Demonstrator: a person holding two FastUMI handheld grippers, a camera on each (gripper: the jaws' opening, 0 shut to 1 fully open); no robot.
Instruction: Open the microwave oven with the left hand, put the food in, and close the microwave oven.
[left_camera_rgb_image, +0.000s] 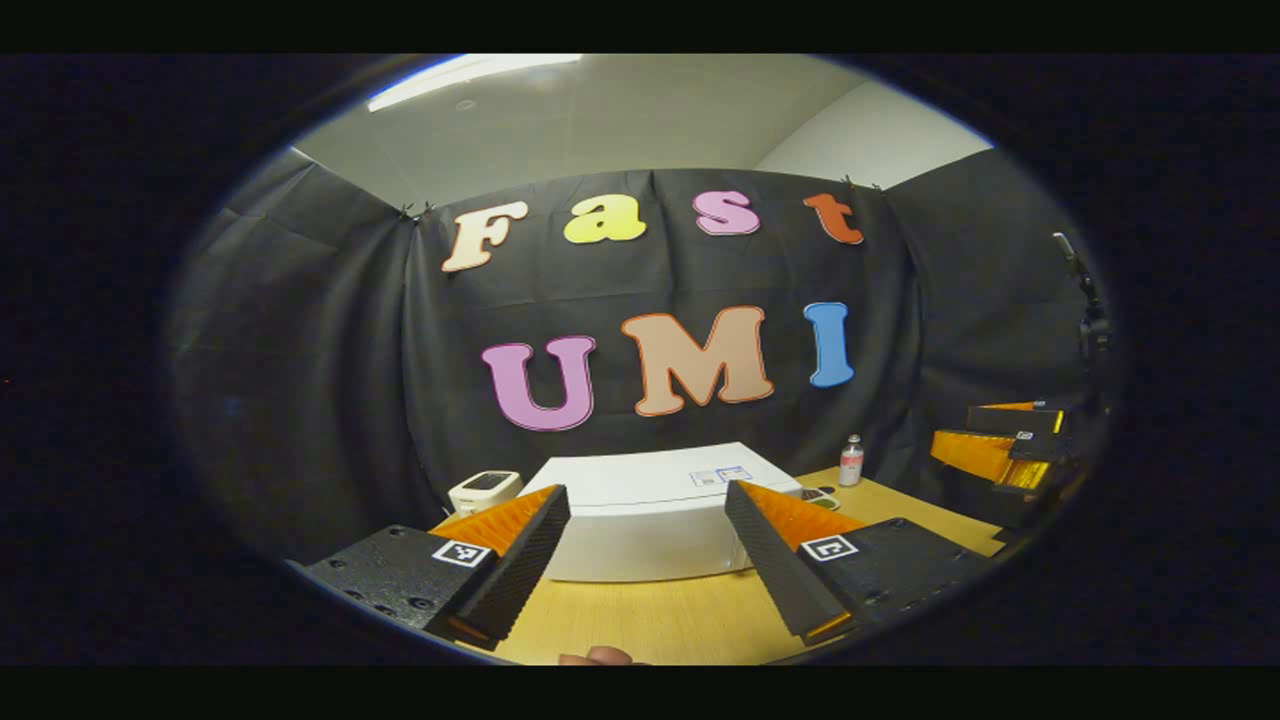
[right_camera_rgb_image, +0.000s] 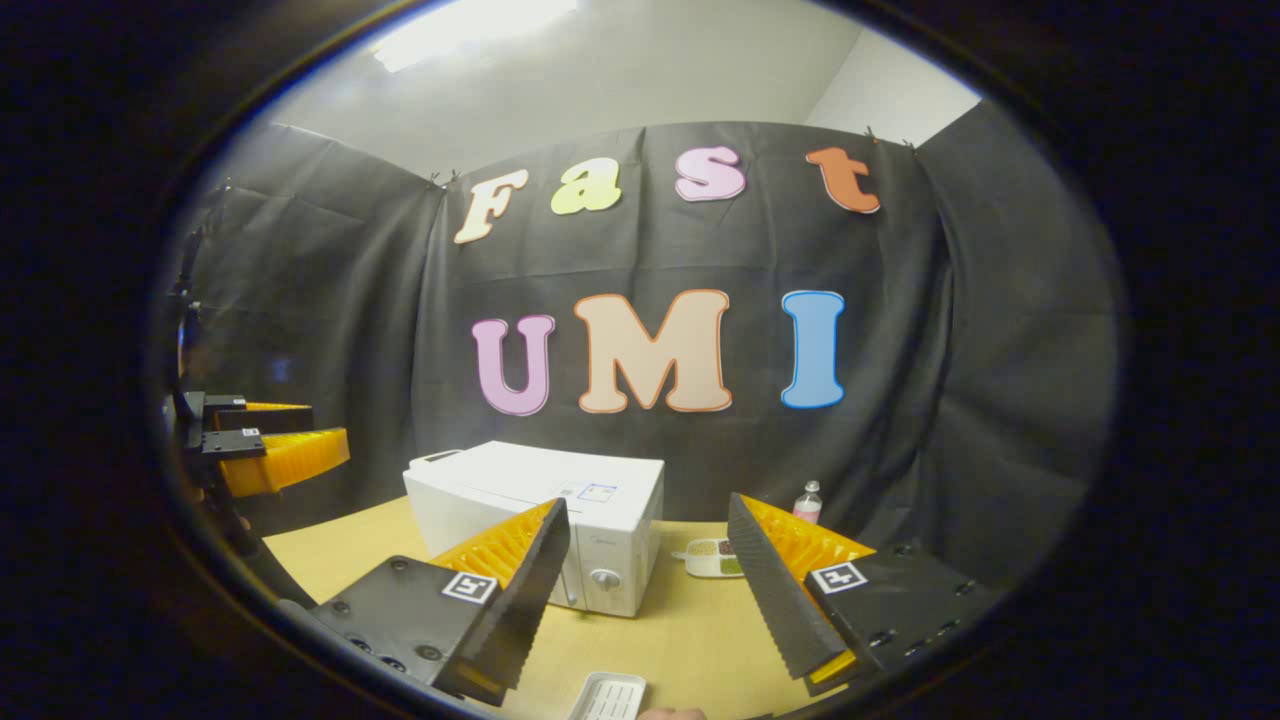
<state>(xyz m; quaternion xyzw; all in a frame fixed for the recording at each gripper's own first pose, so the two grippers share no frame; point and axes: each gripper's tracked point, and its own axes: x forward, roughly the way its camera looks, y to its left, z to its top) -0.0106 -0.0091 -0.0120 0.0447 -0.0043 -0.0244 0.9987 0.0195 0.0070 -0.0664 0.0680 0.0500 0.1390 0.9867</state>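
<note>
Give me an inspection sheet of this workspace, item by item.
Surface: light wooden table, bare in front of the microwave.
Job's things: white microwave oven, door shut; white tray at the near edge, contents hard to tell.
Clutter: small bottle by the back wall; compartmented dish right of the microwave; small white device to its left.
Grippers: left hand-held gripper open, holding nothing, facing the microwave; right hand-held gripper open, holding nothing.
Cables: nothing seen.
Surroundings: black cloth wall, white ceiling with a light.
</note>
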